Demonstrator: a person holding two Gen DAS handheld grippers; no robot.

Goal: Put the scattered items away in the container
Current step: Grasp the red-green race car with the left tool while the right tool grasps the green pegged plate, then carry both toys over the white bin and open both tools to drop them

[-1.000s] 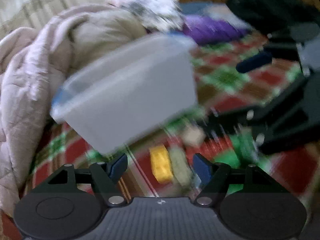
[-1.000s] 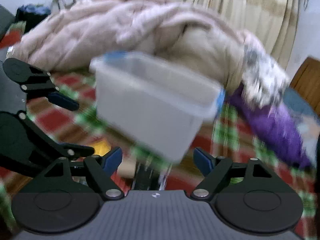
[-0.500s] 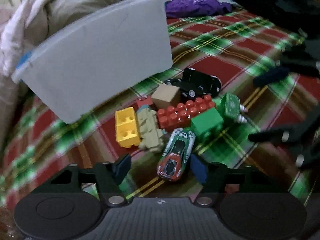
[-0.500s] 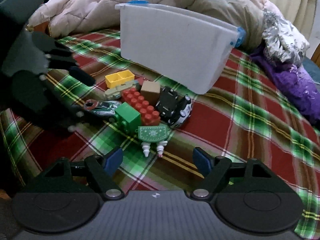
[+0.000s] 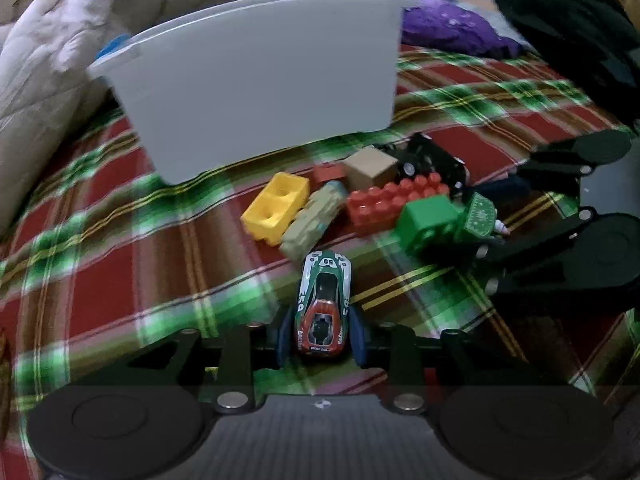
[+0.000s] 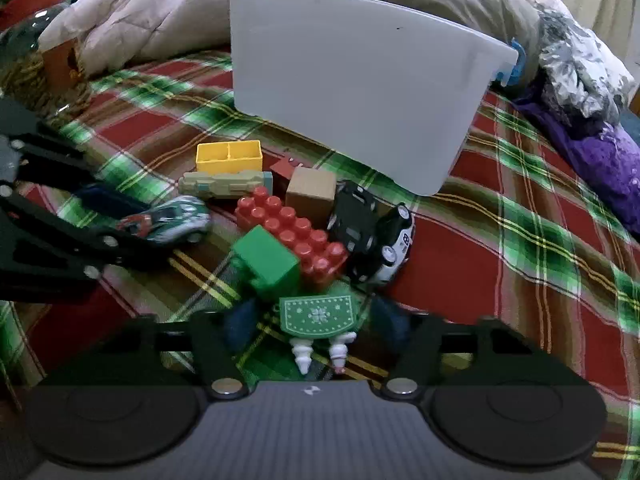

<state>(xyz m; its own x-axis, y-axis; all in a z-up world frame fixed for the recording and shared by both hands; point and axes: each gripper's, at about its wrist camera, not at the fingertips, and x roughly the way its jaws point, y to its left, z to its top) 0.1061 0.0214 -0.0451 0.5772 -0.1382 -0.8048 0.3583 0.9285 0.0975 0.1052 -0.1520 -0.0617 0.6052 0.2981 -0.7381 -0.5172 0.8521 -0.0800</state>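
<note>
**Two tools lowered over a heap of toys beside a white tub**

A large white plastic tub (image 5: 260, 96) with blue handle clips is seen standing on a bed covered by a red, green and yellow plaid blanket (image 5: 120, 240). Just in front of the tub a cluster of toys is scattered on the blanket.

In the left wrist view, the left tool (image 5: 320, 338) is set down at the near edge of the heap. A green, white and red toy racing car marked 69 (image 5: 323, 308) is clamped between its blue pads, which press against both sides of the car's rear half; the nose is pointed toward the tub.

In the right wrist view, the right tool (image 6: 316, 322) is held spread, its blue pads standing clear on either side of a flat green ornament with a white snowflake pattern and two small white figures below it (image 6: 318, 316). Neither pad appears to touch the ornament.

Behind the ornament a green plastic building block (image 6: 268, 264) is found touching a red studded building brick (image 6: 292, 236). A tan wooden cube (image 6: 311, 196) is placed behind the red brick, and a black and white toy car lying on its side (image 6: 372, 236) is seen just to its right. A yellow hollow two-cell block (image 6: 229, 156) and a beige oblong toy vehicle (image 6: 224, 185) lie nearest the tub's left corner.

A pale pink quilted duvet (image 6: 160, 20) is heaped behind the tub, and a purple cloth (image 6: 600, 160) is bunched to the right.
</note>
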